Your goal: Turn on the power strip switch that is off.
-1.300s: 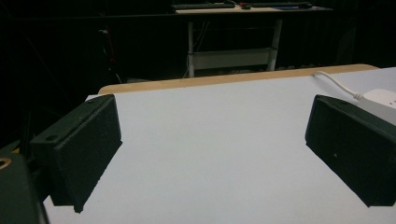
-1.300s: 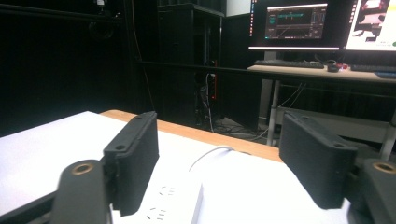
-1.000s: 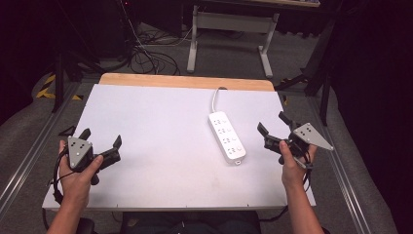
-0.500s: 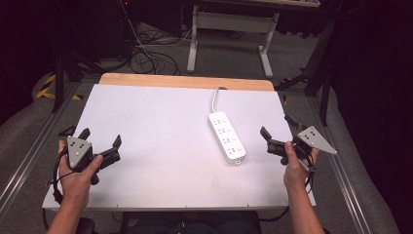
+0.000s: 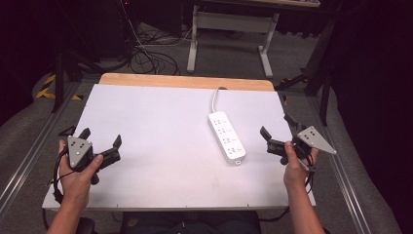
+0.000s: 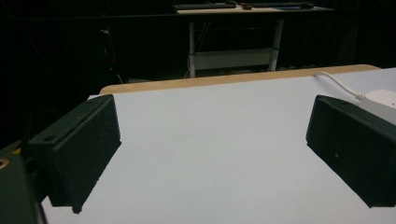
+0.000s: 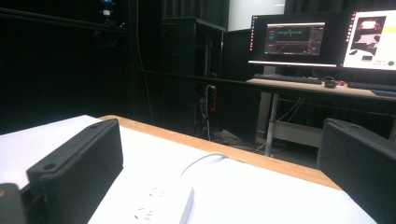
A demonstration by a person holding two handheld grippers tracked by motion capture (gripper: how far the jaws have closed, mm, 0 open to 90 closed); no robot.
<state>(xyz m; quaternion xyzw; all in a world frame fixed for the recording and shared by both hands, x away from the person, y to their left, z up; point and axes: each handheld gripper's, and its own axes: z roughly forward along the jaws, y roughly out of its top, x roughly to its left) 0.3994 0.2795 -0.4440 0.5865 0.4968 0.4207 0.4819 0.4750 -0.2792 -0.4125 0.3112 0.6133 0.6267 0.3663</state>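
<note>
A white power strip [image 5: 226, 136] lies on the white table [image 5: 156, 126], right of centre, and its cord [image 5: 214, 97] runs off over the far edge. My left gripper [image 5: 101, 138] is held open near the front left corner, with nothing between its jaws. My right gripper [image 5: 276, 126] is open too, just right of the strip and apart from it. In the left gripper view the open gripper [image 6: 217, 154] faces bare table, with the strip [image 6: 380, 97] at the right edge. In the right gripper view the open gripper [image 7: 217, 172] has the strip [image 7: 163, 205] low between its jaws.
A wooden strip [image 5: 187, 81] borders the table's far edge, and metal rails [image 5: 29, 156] run along both sides. Beyond it stand a desk frame [image 5: 229, 22] and floor cables [image 5: 146, 58]. Lit monitors [image 7: 292, 39] sit on a far desk.
My right gripper has drifted slightly right and toward the near edge, still open. The left gripper and the power strip have stayed put.
</note>
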